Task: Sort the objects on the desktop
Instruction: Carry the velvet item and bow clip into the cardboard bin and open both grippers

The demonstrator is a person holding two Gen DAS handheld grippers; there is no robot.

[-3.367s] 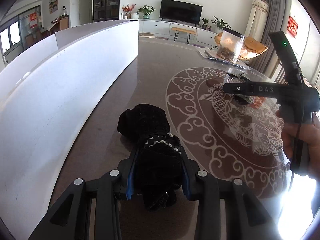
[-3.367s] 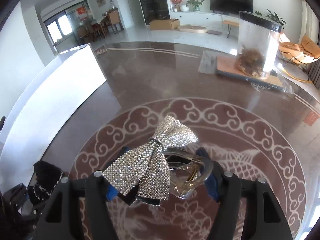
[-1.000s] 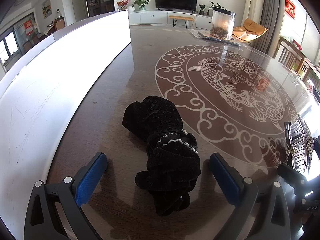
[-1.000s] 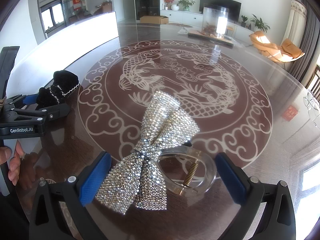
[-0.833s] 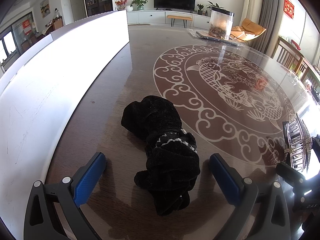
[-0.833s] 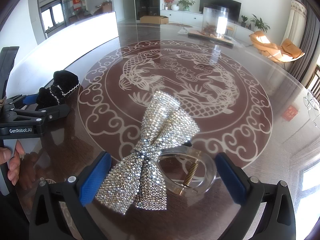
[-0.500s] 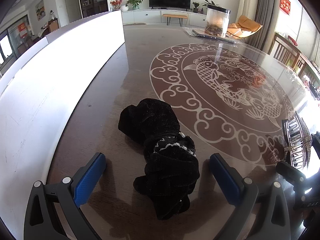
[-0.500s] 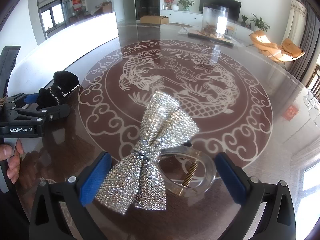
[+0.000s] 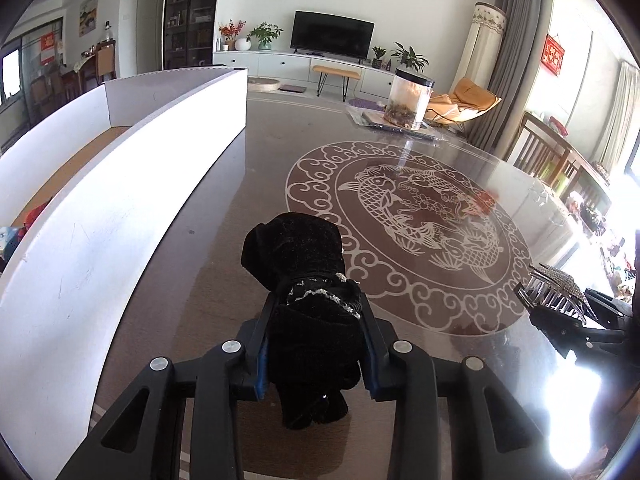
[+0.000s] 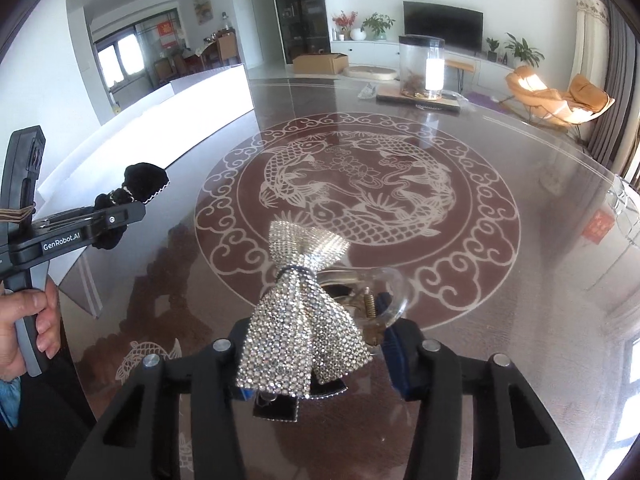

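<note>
Scrunchie [image 9: 308, 308] sits between the pads of the left gripper [image 9: 316, 344], which pinches its rear half while the jaws are closing; the black velvet bulges forward past the fingertips, with its long axis along the fingers. Bow clip [image 10: 304, 320] is held likewise in the right gripper [image 10: 320, 360], whose jaws are closing on it, with the rhinestone bow lying along the fingers and the clear claw [image 10: 376, 292] offset to the right. Both items appear lifted off the desk [image 9: 440, 360], though contact underneath cannot be confirmed. The relation that governs the coming move is the white box [image 9: 120, 220]: it stands along the left edge of the desk, directly left of the left gripper and open at the top, so the scrunchie probably travels up and leftward over the near wall. The left hand [image 10: 28, 328] is the nearer to the box; the right gripper is well apart from it, with the left gripper between, so the bow clip has the longer path and may need the left side cleared first. The left wrist view shows the inside of the box, a brown floor with some coloured items at its near end, which the right wrist view does not; the right wrist view shows the left gripper from the side, scrunchie projecting from its tip, and the hand on its handle. The left view shows only a tip of the bow clip at its right edge.
</note>
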